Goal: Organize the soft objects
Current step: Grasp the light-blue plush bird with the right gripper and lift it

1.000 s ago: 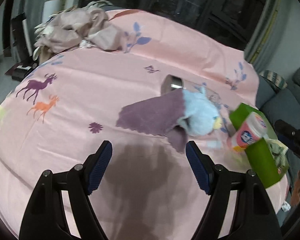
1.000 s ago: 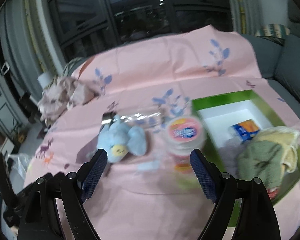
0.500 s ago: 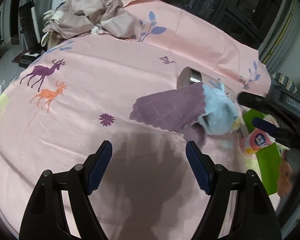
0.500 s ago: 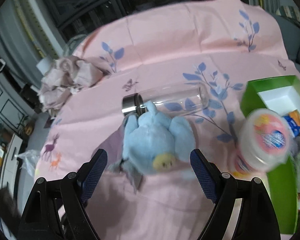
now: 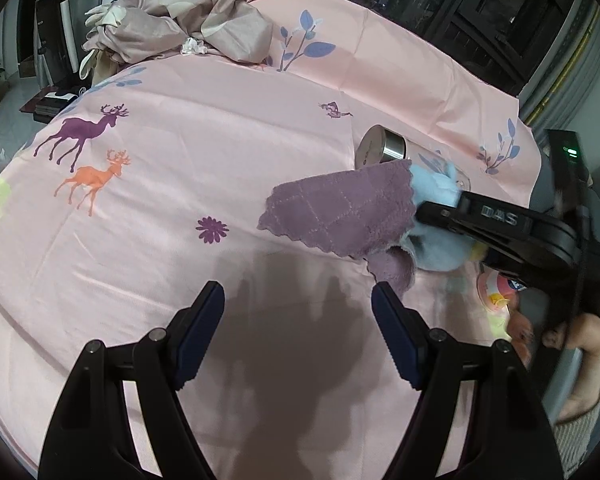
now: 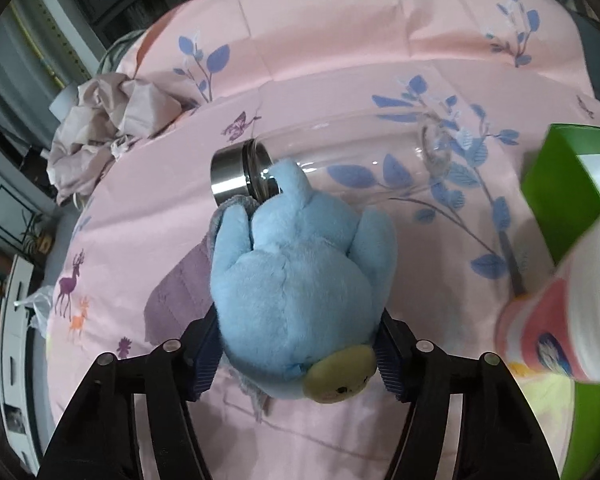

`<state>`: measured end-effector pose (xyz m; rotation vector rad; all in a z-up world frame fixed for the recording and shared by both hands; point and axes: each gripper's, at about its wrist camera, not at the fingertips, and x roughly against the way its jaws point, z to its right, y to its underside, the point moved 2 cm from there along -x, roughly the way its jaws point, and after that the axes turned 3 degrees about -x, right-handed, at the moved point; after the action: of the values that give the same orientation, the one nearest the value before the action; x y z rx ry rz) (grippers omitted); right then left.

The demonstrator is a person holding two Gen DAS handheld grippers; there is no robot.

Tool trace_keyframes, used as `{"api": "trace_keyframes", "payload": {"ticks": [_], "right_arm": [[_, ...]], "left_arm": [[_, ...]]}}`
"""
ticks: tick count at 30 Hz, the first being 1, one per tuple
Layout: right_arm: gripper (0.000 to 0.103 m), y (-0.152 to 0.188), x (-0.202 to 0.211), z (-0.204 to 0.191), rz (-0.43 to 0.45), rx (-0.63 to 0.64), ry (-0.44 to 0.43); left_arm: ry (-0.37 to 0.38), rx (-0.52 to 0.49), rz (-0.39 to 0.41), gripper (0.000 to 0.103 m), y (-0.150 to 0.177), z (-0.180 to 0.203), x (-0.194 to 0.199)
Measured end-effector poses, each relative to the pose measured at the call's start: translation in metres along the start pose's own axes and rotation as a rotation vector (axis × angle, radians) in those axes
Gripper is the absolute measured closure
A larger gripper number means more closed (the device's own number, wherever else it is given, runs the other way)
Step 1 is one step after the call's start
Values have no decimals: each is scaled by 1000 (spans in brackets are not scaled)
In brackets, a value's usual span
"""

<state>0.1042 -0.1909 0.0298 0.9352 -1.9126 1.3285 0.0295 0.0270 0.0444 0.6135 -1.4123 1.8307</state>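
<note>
A light blue plush toy (image 6: 296, 276) with a yellow face lies on the pink sheet, partly on a purple cloth (image 5: 340, 212). My right gripper (image 6: 296, 356) is open with its fingers either side of the plush's lower body, close to or touching it. The plush (image 5: 436, 248) also shows in the left wrist view, with the right gripper's black finger across it. My left gripper (image 5: 300, 332) is open and empty, over the sheet in front of the cloth.
A clear bottle with a steel cap (image 6: 240, 172) lies behind the plush. A pink and white tub (image 6: 560, 316) and a green box (image 6: 568, 168) stand at the right. A crumpled beige fabric pile (image 5: 180, 20) lies at the far left.
My right gripper has moved in and down until its open fingers straddle the plush. The left gripper has edged forward, and the right gripper now shows in its view.
</note>
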Motion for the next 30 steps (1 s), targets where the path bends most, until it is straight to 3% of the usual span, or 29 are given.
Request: {"api": "trace_keyframes", "payload": {"ticks": [4, 8, 15, 18, 20, 22, 26, 30], "right_arm": [[36, 17, 43, -4, 56, 77, -30], [36, 43, 70, -4, 23, 147, -63], [35, 83, 61, 4, -74, 185, -52], [31, 89, 51, 11, -137, 167, -43], [29, 87, 57, 16, -131, 145, -70], [26, 85, 66, 20, -125, 136, -86], [17, 77, 96, 31, -27, 97, -106], [17, 71, 99, 38, 29, 52, -113]], "left_arm": [[2, -8, 13, 27, 0, 0, 3], [-1, -28, -7, 27, 3, 5, 1], [8, -88, -46, 27, 14, 17, -2], [11, -127, -55, 27, 18, 24, -3], [14, -135, -64, 27, 21, 26, -4], [43, -135, -82, 27, 23, 29, -5], [155, -140, -91, 27, 26, 40, -2], [246, -165, -100, 19, 34, 57, -1]]}}
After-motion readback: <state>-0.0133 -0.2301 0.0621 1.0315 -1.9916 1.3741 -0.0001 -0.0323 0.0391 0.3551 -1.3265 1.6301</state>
